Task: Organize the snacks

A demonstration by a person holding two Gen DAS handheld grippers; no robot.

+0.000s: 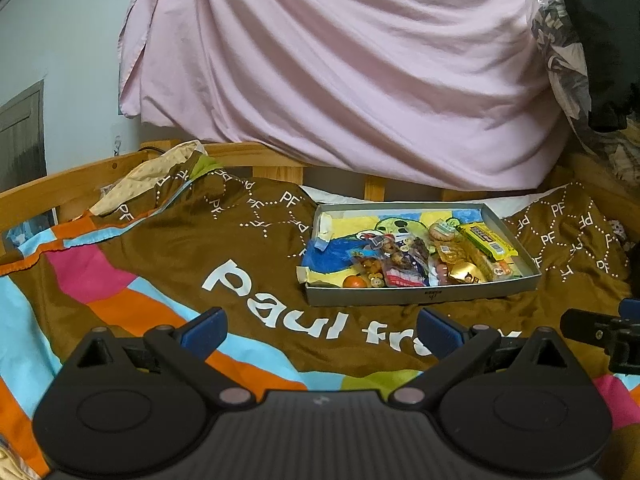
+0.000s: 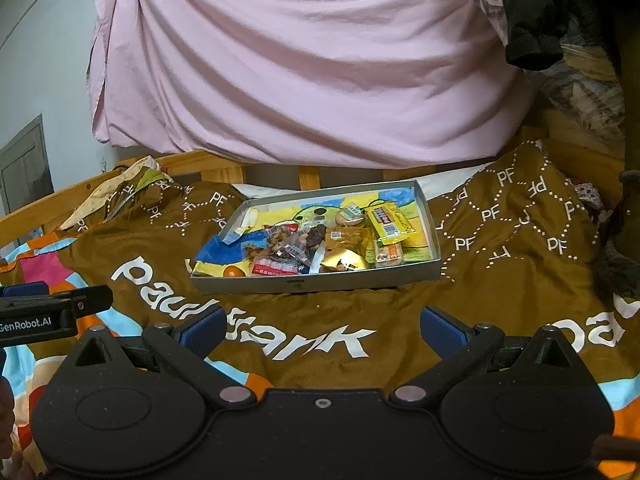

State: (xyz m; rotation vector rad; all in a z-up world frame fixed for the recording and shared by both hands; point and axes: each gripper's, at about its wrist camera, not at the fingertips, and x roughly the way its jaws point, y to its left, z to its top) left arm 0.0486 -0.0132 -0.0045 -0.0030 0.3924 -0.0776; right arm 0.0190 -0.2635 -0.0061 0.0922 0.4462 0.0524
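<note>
A shallow grey box (image 1: 420, 294) (image 2: 316, 282) lies on a brown blanket. It holds several wrapped snacks: a yellow bar (image 1: 486, 240) (image 2: 388, 220), a gold pouch (image 1: 464, 272) (image 2: 344, 260), a red-white pack (image 1: 402, 276) (image 2: 276, 268) and a small orange ball (image 1: 354, 281) (image 2: 234, 271). My left gripper (image 1: 320, 332) is open and empty, short of the box and to its left. My right gripper (image 2: 320, 330) is open and empty, just in front of the box.
The brown blanket (image 1: 240, 248) (image 2: 500, 280) with white lettering covers a bed with a wooden rail (image 1: 248, 156). A pink sheet (image 1: 340, 60) (image 2: 300, 60) hangs behind. Dark clothing (image 1: 600, 40) hangs at the right. The other gripper shows at each view's edge (image 1: 600, 332) (image 2: 48, 308).
</note>
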